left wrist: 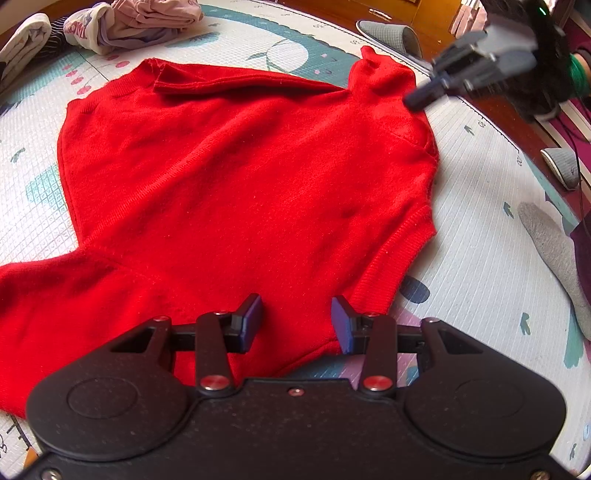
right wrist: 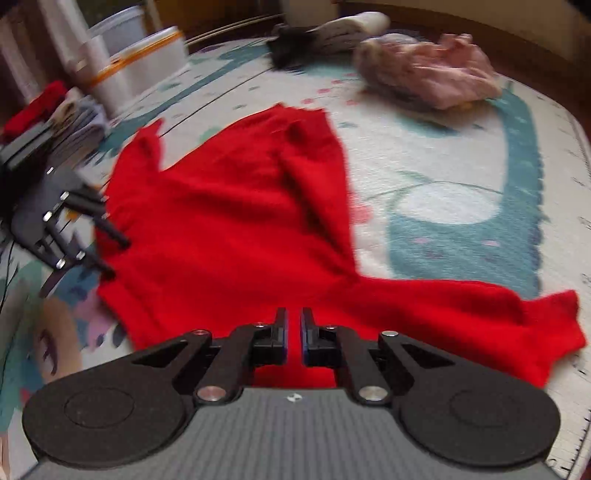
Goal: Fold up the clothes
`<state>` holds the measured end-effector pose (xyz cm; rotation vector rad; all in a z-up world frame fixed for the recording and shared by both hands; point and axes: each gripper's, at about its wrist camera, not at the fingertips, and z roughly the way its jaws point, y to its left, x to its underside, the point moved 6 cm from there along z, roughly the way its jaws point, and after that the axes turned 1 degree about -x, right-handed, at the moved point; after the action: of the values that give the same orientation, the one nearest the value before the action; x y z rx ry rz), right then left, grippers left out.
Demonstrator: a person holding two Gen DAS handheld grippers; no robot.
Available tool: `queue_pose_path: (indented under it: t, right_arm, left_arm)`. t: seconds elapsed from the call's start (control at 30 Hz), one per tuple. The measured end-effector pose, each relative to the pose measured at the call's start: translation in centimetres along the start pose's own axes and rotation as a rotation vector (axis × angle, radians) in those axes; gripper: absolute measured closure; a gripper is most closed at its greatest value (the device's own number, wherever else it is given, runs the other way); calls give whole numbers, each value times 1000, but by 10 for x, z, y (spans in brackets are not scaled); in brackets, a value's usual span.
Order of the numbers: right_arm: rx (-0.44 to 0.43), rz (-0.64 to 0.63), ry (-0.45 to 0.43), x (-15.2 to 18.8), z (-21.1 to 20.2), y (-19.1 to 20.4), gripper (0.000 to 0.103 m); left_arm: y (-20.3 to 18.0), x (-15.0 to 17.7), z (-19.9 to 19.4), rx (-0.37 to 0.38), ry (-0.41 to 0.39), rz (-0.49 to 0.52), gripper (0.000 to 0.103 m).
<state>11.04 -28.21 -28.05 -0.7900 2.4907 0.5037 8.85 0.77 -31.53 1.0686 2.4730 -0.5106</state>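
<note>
Down low, the left gripper (left wrist: 297, 321) hangs over the near edge of the red sweater (left wrist: 236, 177), its blue pads (left wrist: 341, 325) spread apart with only cloth beneath them and nothing pinched. The right gripper (right wrist: 293, 332) has its jaws drawn almost together, a thin gap between them, and grips nothing; from the left wrist view it shows blurred at the sweater's far right corner. The sweater lies mostly flat on a patterned play mat (left wrist: 476, 236), one sleeve (left wrist: 48, 295) stretched out sideways and another strip of its knit folded across the far edge. Beyond it, a heap of pink and pale clothes (left wrist: 144, 22) sits at the mat's far side. Grey slippers (left wrist: 391, 35) rest off the mat's edge, and a grey-socked foot (left wrist: 550, 243) lies near the sweater's right side.
</note>
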Motion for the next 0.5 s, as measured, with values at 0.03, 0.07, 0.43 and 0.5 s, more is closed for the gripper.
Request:
queue_pose_path:
  t: [0.03,0.07,0.43,0.5]
  right_arm:
    - [14,-40,46,6,9,10,93]
    - [45,-68,108,14,19,16,93]
    - [54,-264,175,20,28,47,91]
    - [46,-237,156,8,24,42,90]
  left_arm:
    - [0,0,0,2,3,-1,62]
    - [0,-1,0,4,7,-2,62]
    - [5,-7,-4,-19,43,18,62]
    - [10,-12,-10,-13,31,2,62]
